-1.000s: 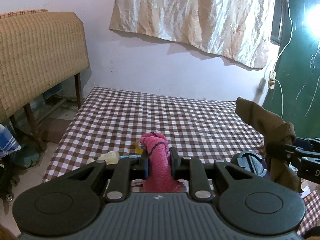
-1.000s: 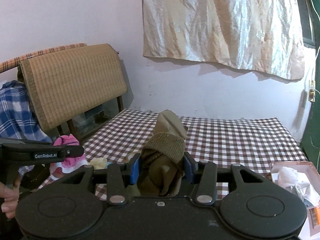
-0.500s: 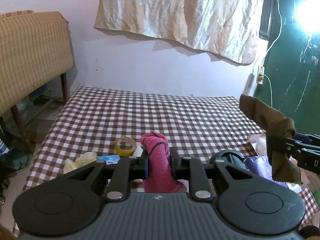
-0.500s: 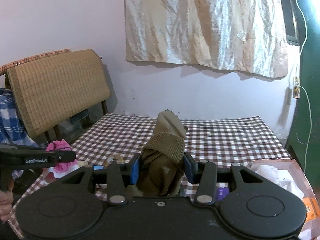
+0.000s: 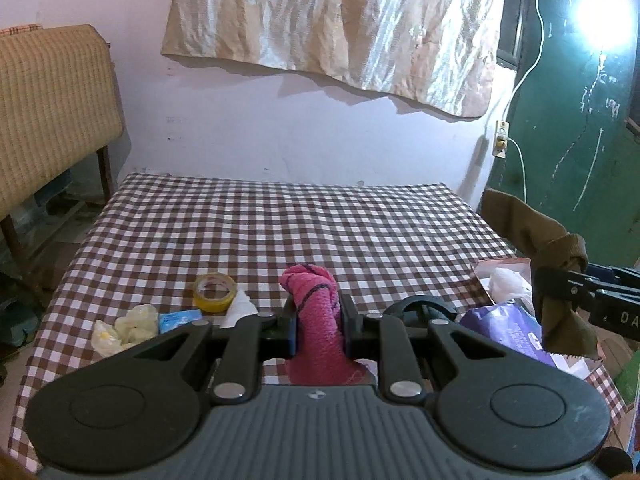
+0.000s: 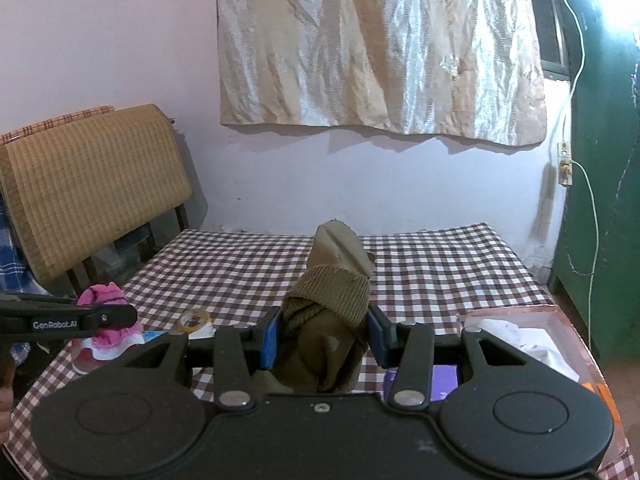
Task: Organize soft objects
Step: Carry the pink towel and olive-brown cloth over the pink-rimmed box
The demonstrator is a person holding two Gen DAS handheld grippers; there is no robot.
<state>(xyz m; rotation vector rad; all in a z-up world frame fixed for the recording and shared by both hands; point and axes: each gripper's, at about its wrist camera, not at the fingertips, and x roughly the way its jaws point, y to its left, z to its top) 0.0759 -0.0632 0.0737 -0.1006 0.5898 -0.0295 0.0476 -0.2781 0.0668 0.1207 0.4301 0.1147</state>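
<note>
My left gripper [image 5: 318, 322] is shut on a rolled pink sock [image 5: 314, 312], which stands up between its pads above the near part of the checkered table [image 5: 280, 224]. My right gripper [image 6: 322, 336] is shut on a bundled olive-brown sock [image 6: 330, 320], held above the table's near right part. In the left wrist view the brown sock [image 5: 556, 280] and the right gripper [image 5: 560, 286] show at the right edge. Seen from the right wrist, the pink sock [image 6: 108, 320] and the left gripper [image 6: 132, 316] are at the far left.
A yellow tape roll [image 5: 214, 292], a blue packet [image 5: 180, 320] and crumpled pale plastic [image 5: 128, 324] lie at the near left. A shallow box [image 6: 552, 316] with white cloth, a purple packet [image 5: 504, 330] and a black object [image 5: 424, 308] sit at the right. A woven mat [image 6: 92, 184] hangs on the left.
Both views have swung rightward: the woven mat slid left, the green door and lamp came in. The tape roll, packet and box at the table's near edge have come into sight. Both grips hold.
</note>
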